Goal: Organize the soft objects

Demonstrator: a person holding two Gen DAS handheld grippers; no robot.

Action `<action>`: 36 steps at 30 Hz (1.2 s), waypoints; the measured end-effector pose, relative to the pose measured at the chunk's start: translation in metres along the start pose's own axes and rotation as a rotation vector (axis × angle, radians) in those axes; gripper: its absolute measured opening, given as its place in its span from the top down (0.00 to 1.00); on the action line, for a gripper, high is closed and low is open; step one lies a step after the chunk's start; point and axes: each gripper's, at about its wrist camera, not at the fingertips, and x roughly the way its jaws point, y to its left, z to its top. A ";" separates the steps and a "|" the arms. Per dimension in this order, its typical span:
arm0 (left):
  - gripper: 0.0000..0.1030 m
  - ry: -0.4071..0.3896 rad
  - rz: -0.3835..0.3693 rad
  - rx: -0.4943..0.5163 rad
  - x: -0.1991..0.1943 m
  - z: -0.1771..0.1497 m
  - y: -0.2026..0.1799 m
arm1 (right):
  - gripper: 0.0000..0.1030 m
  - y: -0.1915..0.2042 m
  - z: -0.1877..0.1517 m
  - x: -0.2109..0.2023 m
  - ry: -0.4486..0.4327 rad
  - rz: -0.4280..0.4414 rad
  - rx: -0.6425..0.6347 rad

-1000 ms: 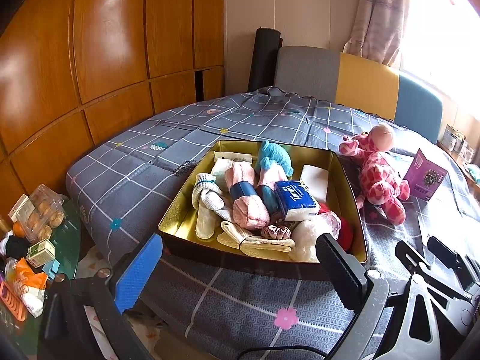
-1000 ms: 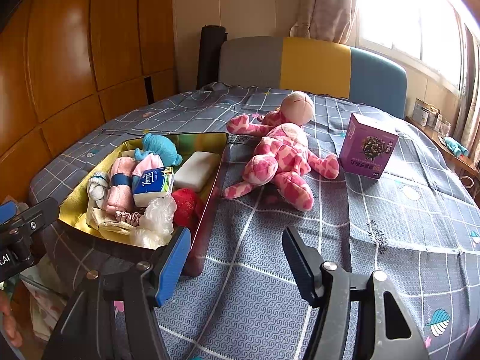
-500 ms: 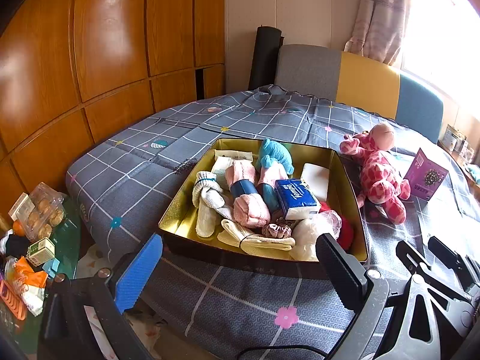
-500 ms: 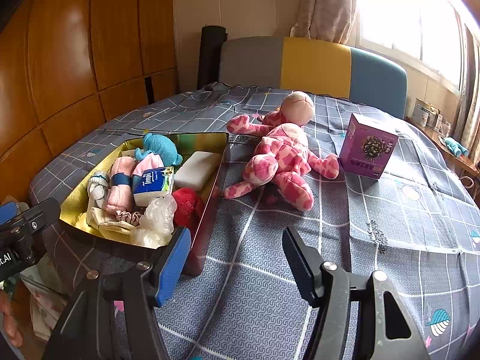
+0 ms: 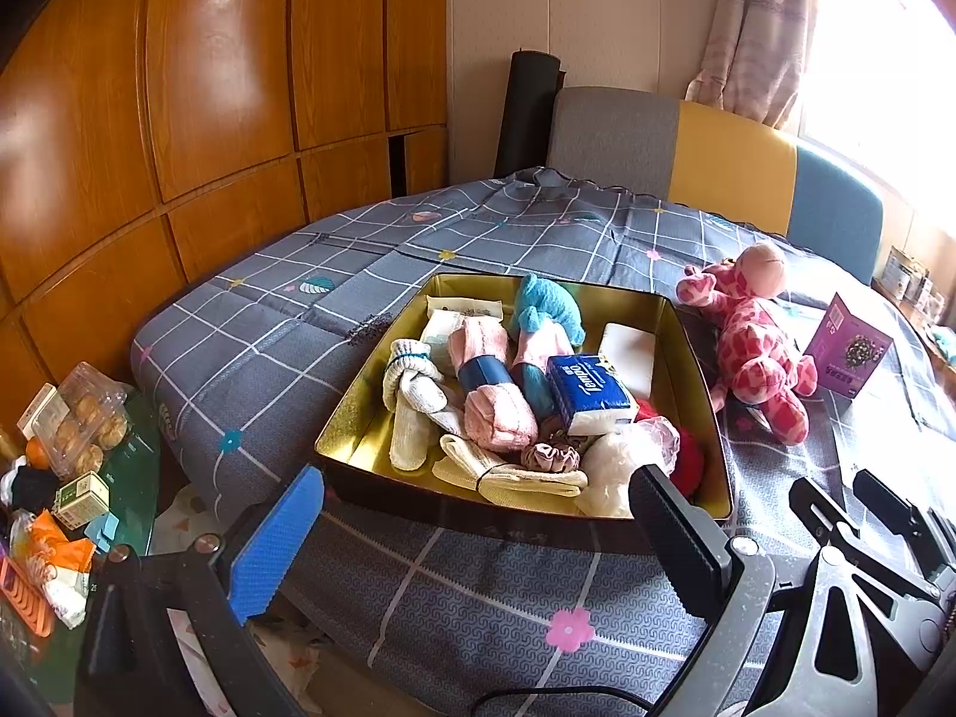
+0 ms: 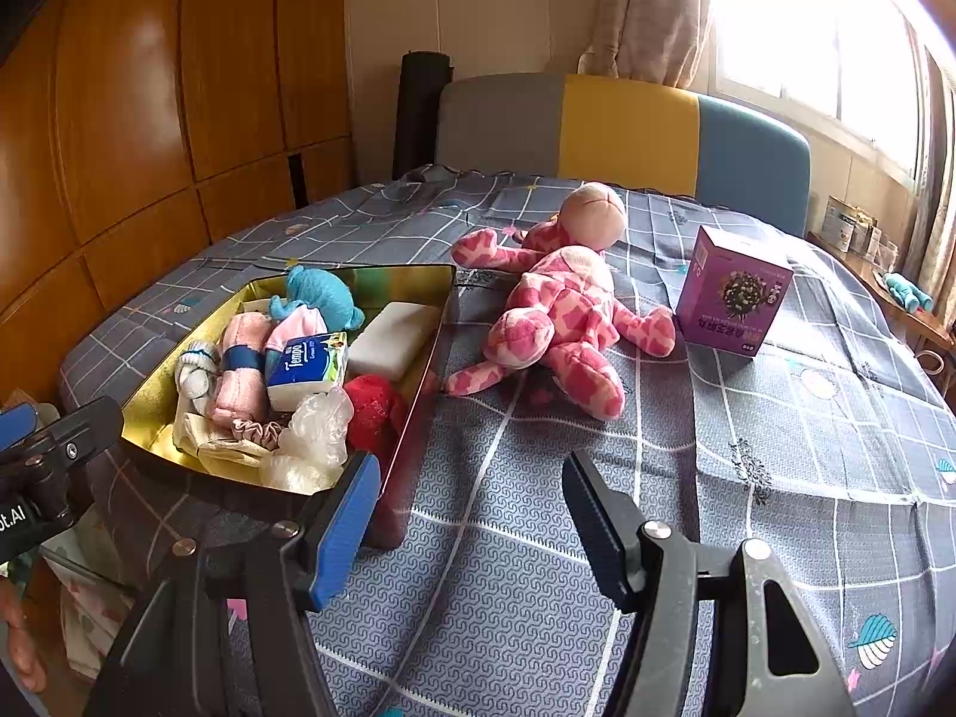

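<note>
At frame centre in the right wrist view, the pink plush toy [image 6: 561, 322] lies on the bedspread [image 6: 777, 448], well above the right gripper [image 6: 472, 508], whose fingers stand apart and empty. Left gripper [image 5: 472, 532]: likewise open, empty, below the gold tray [image 5: 358, 418].

blue-and-white soft tissue pack [image 5: 588, 387]: "Tempo" | black left gripper body at the right-wrist view's edge [image 6: 24, 514]: white letters "t.AI" | purple cardboard box [image 6: 732, 293]: print unreadable

Home bedroom, quilted bed [image 6: 747, 418], padded headboard [image 6: 627, 131], wooden wardrobe [image 5: 209, 89], curtained window [image 6: 806, 30]
</note>
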 end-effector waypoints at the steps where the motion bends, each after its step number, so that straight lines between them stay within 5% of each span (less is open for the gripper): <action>1: 0.00 0.000 0.000 0.000 0.000 0.000 0.000 | 0.37 0.000 0.000 0.000 0.000 0.000 0.000; 36: 0.00 0.003 0.003 0.007 -0.002 0.002 0.000 | 0.37 0.000 -0.001 0.000 0.004 0.000 0.005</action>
